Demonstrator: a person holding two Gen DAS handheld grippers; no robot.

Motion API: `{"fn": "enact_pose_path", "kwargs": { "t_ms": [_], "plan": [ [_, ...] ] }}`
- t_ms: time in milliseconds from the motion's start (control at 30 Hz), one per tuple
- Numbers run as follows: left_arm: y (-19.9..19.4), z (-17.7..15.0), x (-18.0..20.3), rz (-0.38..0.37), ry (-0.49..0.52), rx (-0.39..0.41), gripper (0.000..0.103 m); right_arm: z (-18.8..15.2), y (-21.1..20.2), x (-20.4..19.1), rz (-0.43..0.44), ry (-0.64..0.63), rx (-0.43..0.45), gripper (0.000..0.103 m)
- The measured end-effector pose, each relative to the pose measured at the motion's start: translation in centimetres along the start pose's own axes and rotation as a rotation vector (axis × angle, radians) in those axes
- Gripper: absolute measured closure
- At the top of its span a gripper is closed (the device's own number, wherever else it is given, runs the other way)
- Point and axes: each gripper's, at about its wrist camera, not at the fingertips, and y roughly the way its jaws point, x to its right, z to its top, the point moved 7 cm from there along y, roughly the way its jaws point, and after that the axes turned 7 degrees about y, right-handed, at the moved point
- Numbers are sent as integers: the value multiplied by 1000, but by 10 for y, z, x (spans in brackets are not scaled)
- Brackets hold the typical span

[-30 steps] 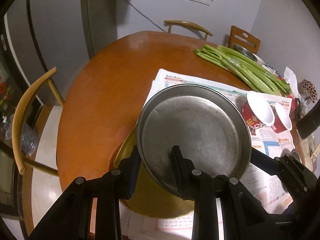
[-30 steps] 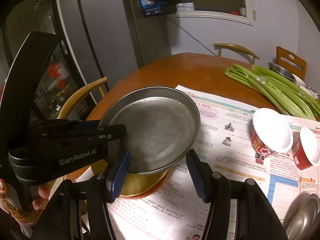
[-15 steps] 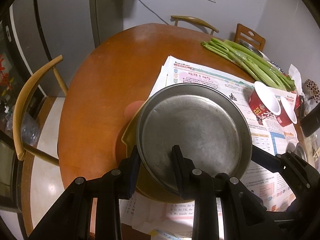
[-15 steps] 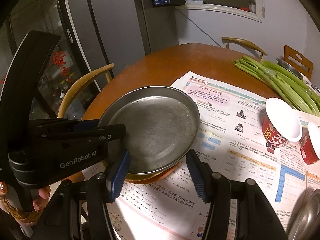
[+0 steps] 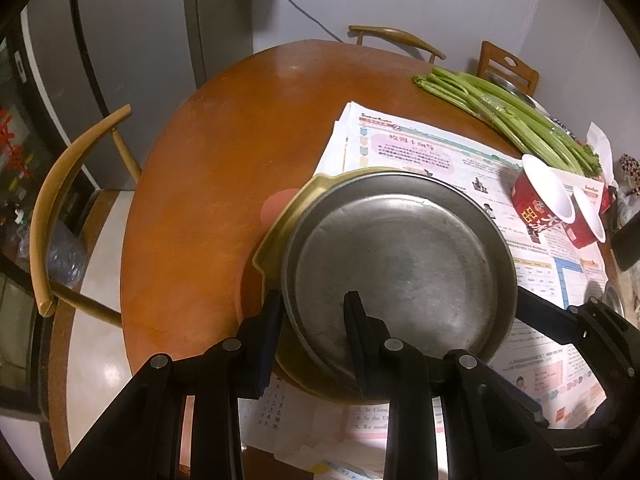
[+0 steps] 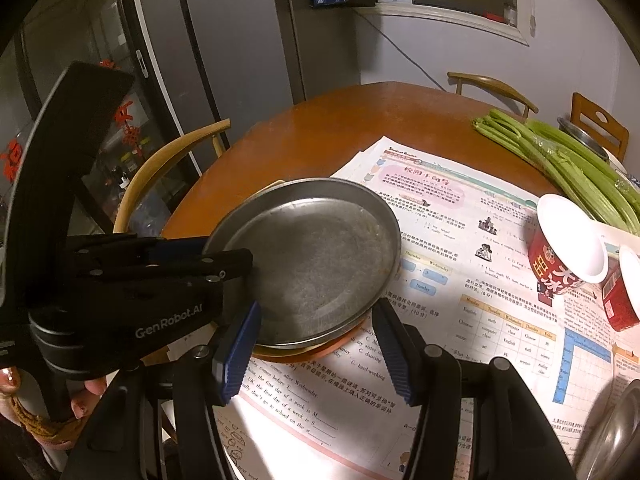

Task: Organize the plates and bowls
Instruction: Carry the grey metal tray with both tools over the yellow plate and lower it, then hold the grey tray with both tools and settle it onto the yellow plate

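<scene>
The left gripper (image 5: 312,316) is clamping its fingers (image 5: 356,320) on the near rim of a round metal plate (image 5: 400,264), one finger lying inside the plate and the other pressing against the outside of the rim. The plate is sitting on top of a yellow dish (image 5: 280,232), which is showing past the plate's left and near edges; under that, an orange-red rim is peeking out in the right wrist view. The stack is resting at the near left part of a round wooden table (image 5: 224,152), partly on the bare wood and partly over sheets of printed newspaper (image 5: 432,152) that are covering the right side.

The right gripper (image 6: 316,336) is hovering just near of the same plate, its blue-padded fingers (image 6: 240,348) standing apart with nothing between them, one on each side of the plate's near edge and not touching it. In its view the left gripper's black body is reaching in from the left, with a hand (image 6: 86,396) holding its handle.

To the right of the plate, two red bowls (image 5: 540,200) with white insides are lying tilted on the newspaper, side by side and touching. Beyond them a bunch of green celery (image 5: 512,120) is lying along the far right edge of the table. Wooden chairs (image 5: 72,200) are standing around the table, one at the left and others on the far side.
</scene>
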Motion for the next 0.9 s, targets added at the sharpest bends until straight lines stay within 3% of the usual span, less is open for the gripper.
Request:
{"fn": "enact_pose_path", "kwargs": {
  "t_ms": [533,900],
  "plan": [
    [-14,2,-25,19,-61,38,71,4,-5,-3,-17,-28,35,45],
    [-3,-5,-44,-73,-167,8,60,3,-16,31,-10,92,44,44]
  ]
}}
